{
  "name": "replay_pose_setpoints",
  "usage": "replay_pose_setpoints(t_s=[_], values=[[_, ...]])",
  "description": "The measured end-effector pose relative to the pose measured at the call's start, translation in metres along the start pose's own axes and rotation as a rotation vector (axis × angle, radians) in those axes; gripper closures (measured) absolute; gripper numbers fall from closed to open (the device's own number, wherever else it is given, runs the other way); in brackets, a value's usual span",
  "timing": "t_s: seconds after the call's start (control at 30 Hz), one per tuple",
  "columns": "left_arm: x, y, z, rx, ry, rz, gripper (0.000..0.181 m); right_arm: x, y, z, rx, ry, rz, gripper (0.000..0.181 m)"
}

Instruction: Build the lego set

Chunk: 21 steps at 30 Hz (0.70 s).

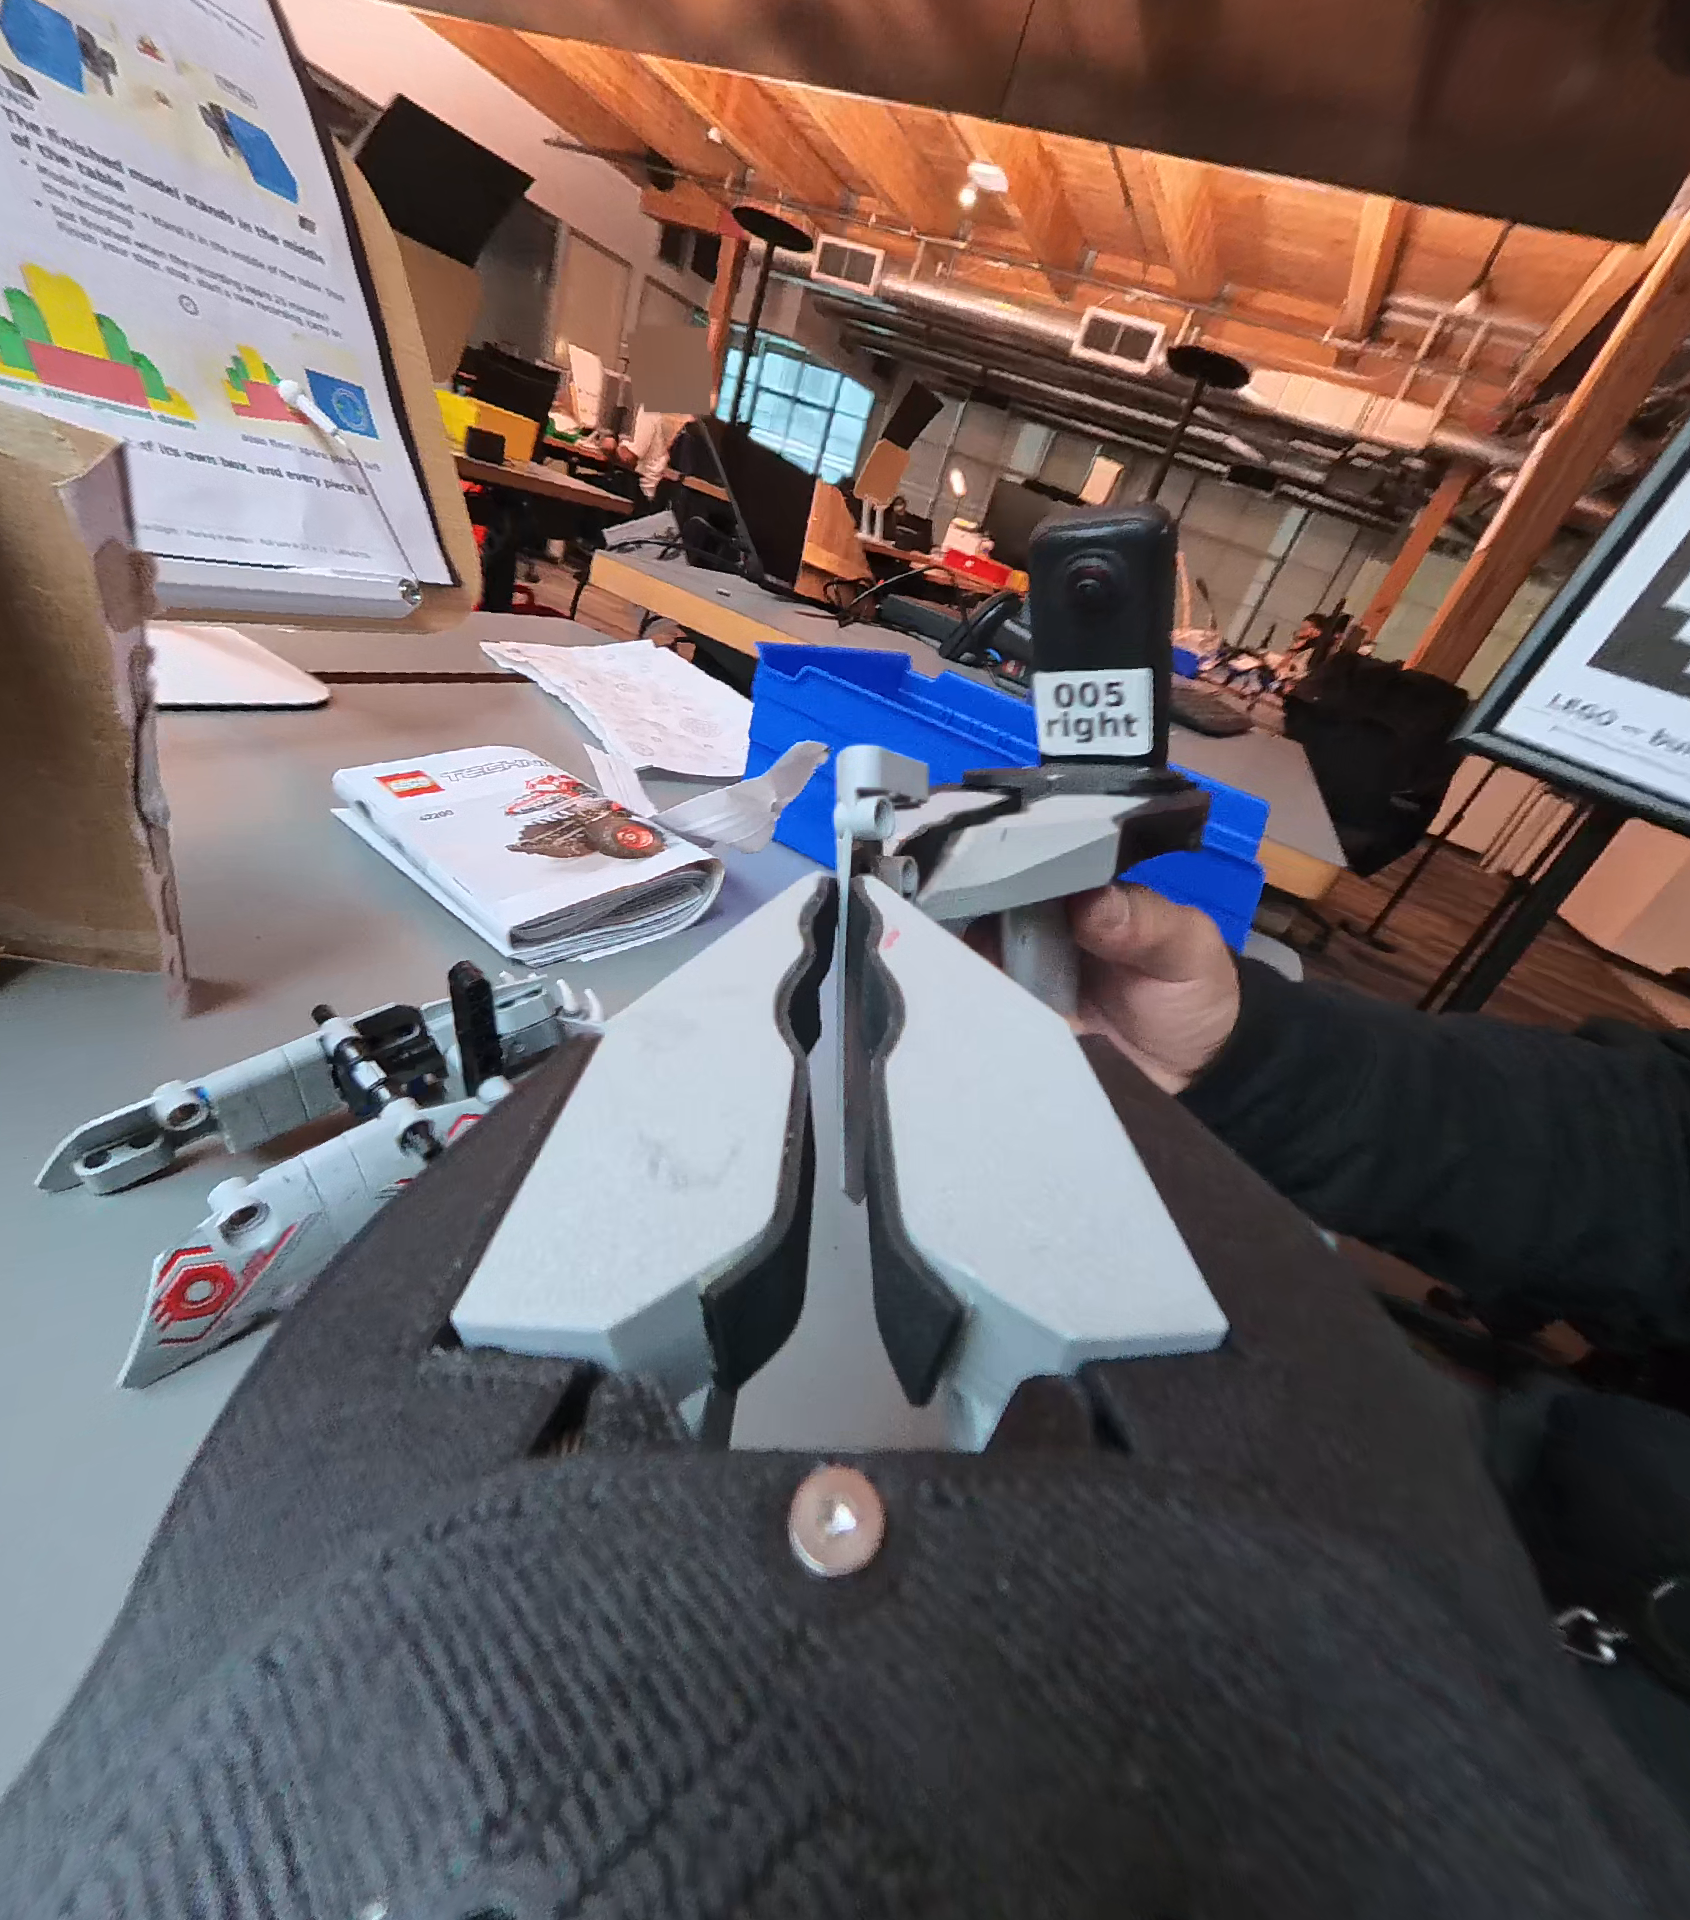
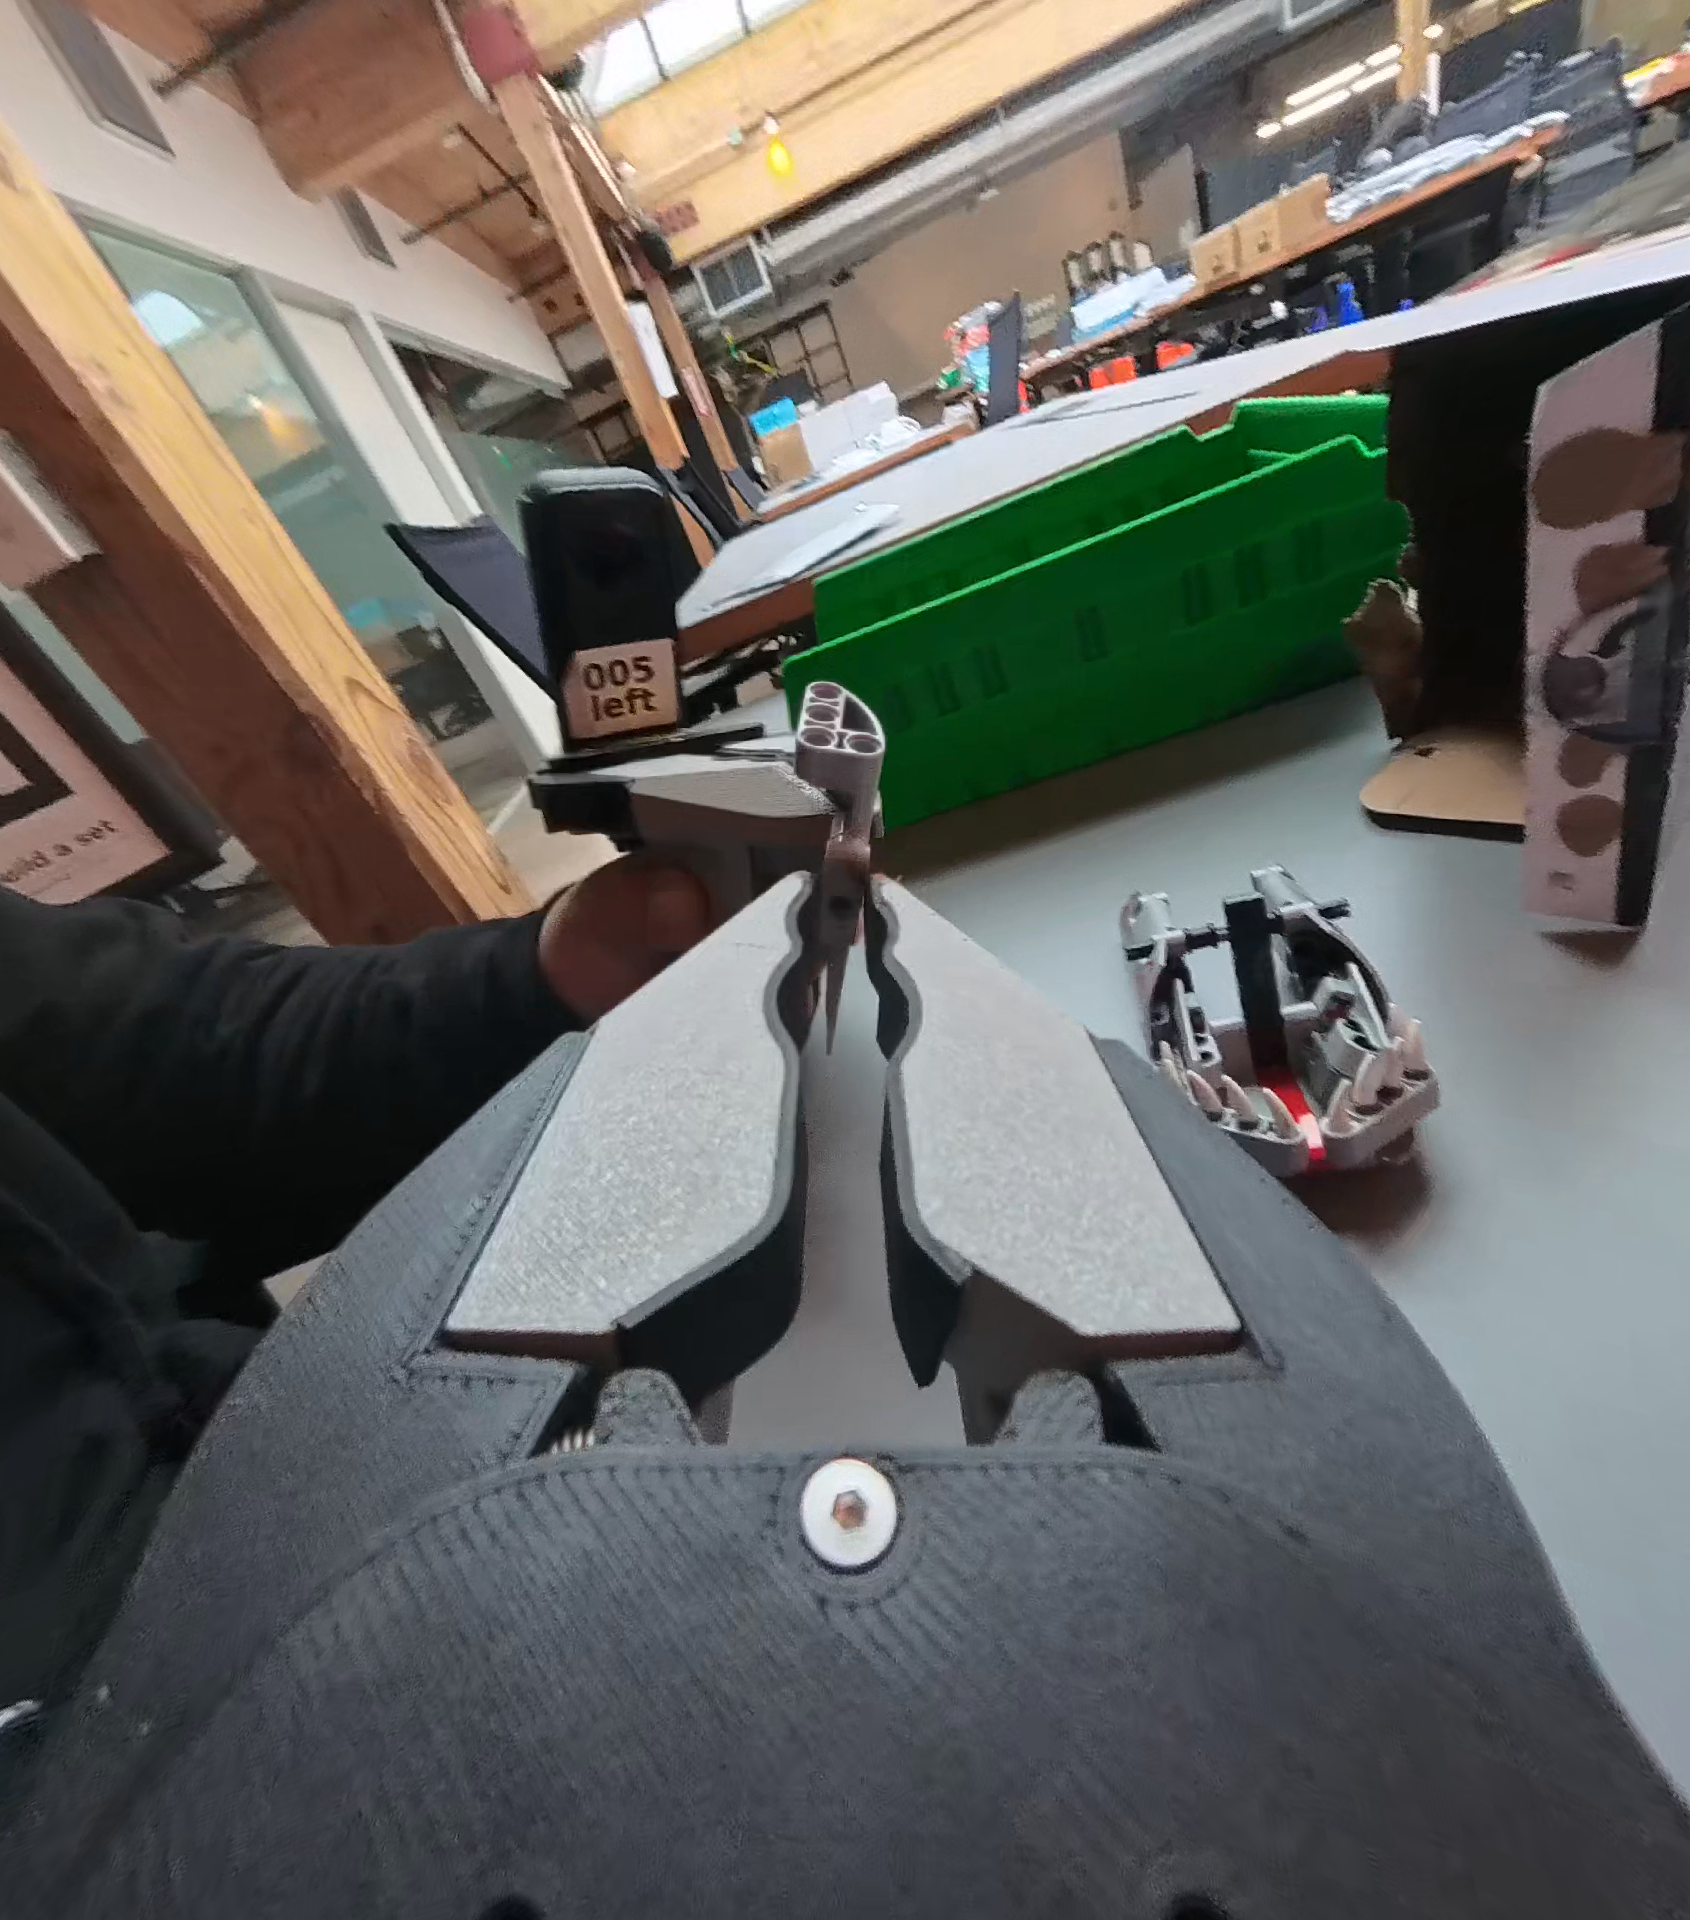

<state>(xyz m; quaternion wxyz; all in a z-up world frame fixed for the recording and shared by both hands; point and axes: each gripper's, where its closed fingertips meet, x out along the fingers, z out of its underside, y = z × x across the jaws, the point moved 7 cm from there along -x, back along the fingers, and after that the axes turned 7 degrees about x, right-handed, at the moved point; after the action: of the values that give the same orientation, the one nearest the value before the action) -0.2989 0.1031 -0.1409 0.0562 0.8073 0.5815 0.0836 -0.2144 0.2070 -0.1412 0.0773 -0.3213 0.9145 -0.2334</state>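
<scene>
My left gripper (image 1: 846,894) is shut on a thin light-grey Lego panel (image 1: 851,1039), seen edge-on and held upright above the grey table (image 1: 41,1455). In the right wrist view the panel (image 2: 839,727) shows as a curved piece with three holes, sticking up from the left gripper (image 2: 825,805). My right gripper (image 2: 841,899) is shut on a small grey connector piece (image 2: 843,904) that meets the panel's lower end. It comes in from the right in the left wrist view (image 1: 908,862). The part-built grey, black and red model (image 1: 301,1101) lies on the table (image 2: 1277,1039).
An instruction booklet (image 1: 529,842), a sticker sheet (image 1: 633,696) and a blue bin (image 1: 924,727) lie behind the grippers. A green bin (image 2: 1080,623) and an open cardboard box (image 2: 1599,623) stand at the far side. A printed sheet on a stand (image 1: 145,260) is at back left. The tips of both grippers are at nearly the same place.
</scene>
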Motion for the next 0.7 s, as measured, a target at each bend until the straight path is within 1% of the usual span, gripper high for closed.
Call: replay_pose_setpoints(t_s=[0.07,0.13,0.2,0.3,0.43,0.53,0.63,0.7], values=[[0.000,0.000,0.000,0.005,0.001,-0.005,0.181,0.001,0.000,0.000,0.019,0.002,-0.006,0.177],[0.000,0.001,-0.001,-0.019,0.019,0.017,0.181,0.000,0.000,-0.001,0.074,0.030,-0.053,0.177],[-0.001,0.001,-0.002,0.005,0.005,0.000,0.181,0.001,0.003,-0.001,0.112,0.034,-0.072,0.177],[0.004,0.007,0.001,0.056,-0.030,0.023,0.181,0.002,0.001,-0.001,0.089,0.038,-0.091,0.177],[0.005,0.007,0.002,0.068,-0.050,-0.012,0.181,0.002,0.003,-0.001,0.082,0.011,-0.068,0.178],[0.007,0.011,0.001,0.077,-0.025,-0.012,0.181,-0.001,0.002,-0.003,0.081,0.022,-0.082,0.177],[0.003,0.008,-0.002,0.055,0.012,-0.014,0.181,-0.003,0.002,-0.003,0.082,0.023,-0.095,0.177],[0.003,0.006,-0.001,0.029,0.013,-0.006,0.181,-0.004,0.002,-0.001,0.084,0.011,-0.101,0.177]])
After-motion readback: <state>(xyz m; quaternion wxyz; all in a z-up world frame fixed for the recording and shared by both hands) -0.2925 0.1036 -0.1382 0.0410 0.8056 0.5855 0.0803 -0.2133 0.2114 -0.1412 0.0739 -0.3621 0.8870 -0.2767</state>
